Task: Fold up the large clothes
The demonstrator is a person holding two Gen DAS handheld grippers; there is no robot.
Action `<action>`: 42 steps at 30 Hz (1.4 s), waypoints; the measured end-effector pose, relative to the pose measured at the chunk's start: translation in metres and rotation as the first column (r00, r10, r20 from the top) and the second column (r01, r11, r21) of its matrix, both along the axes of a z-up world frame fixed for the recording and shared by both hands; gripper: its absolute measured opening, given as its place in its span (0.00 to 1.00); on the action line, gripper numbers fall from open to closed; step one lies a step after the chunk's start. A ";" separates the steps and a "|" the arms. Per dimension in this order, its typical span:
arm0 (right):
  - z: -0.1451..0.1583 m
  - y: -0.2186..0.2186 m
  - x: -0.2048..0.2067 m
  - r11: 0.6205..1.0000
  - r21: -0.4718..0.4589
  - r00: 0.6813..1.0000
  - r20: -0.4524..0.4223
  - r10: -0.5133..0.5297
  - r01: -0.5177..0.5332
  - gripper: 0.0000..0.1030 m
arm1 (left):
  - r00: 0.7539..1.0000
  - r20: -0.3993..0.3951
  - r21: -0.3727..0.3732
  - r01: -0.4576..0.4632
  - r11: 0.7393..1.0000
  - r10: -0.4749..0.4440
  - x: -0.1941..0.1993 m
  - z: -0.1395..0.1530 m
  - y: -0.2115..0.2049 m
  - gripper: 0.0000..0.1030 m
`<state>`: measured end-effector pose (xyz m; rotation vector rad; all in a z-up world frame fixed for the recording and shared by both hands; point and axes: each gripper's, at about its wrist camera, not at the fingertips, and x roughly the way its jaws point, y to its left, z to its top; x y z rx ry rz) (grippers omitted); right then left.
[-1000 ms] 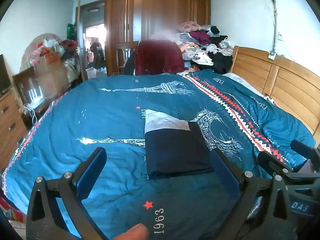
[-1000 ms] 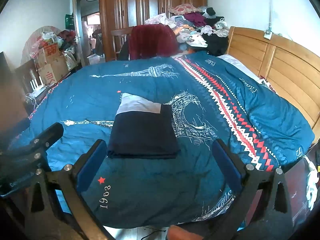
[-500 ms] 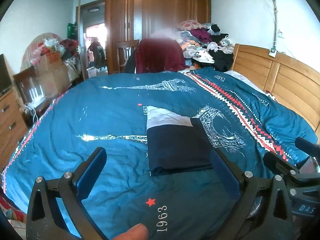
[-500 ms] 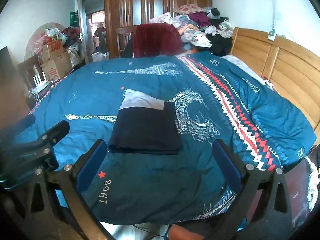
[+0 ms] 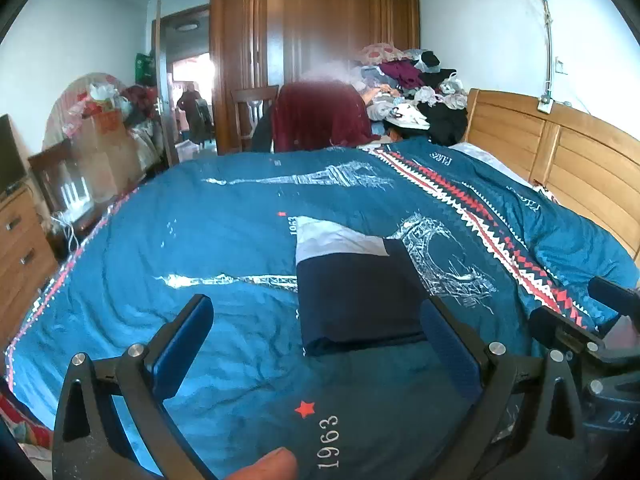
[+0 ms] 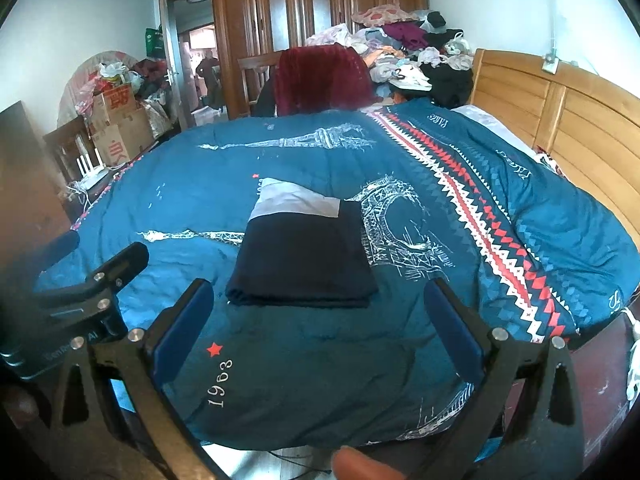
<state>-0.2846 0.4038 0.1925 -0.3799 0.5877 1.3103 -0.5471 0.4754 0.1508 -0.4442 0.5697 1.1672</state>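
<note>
A folded navy garment [image 5: 356, 292] [image 6: 302, 260] with a white band at its far end lies flat on the blue Paris-print bedspread [image 5: 224, 240] [image 6: 400, 344]. My left gripper [image 5: 316, 328] hovers open over the near part of the bed, short of the garment, with nothing between its fingers. My right gripper [image 6: 320, 308] is open too, held back near the bed's front edge, apart from the garment. The right gripper's body shows at the right edge of the left wrist view, and the left gripper's at the left edge of the right wrist view.
A wooden headboard [image 5: 568, 160] runs along the right. A pile of clothes [image 5: 412, 88] and a chair draped in maroon cloth [image 5: 320, 116] stand beyond the bed, before a wardrobe [image 5: 312, 40]. Boxes and drawers [image 5: 24, 248] line the left. A person stands in the far doorway.
Both grippers have drawn back and risen slightly from the folded garment, which has stayed in place on the bedspread. Both stay open.
</note>
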 end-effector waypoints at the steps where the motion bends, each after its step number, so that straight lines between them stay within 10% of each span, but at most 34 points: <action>1: -0.002 0.001 0.000 1.000 -0.006 1.000 0.004 0.000 0.000 1.00 | 1.000 -0.004 0.000 0.000 1.000 0.000 0.000 -0.001 0.000 1.00; 42: -0.015 -0.001 -0.002 0.998 -0.054 0.999 -0.031 0.030 -0.032 1.00 | 0.998 -0.067 -0.006 0.005 1.000 -0.005 -0.011 -0.016 0.001 1.00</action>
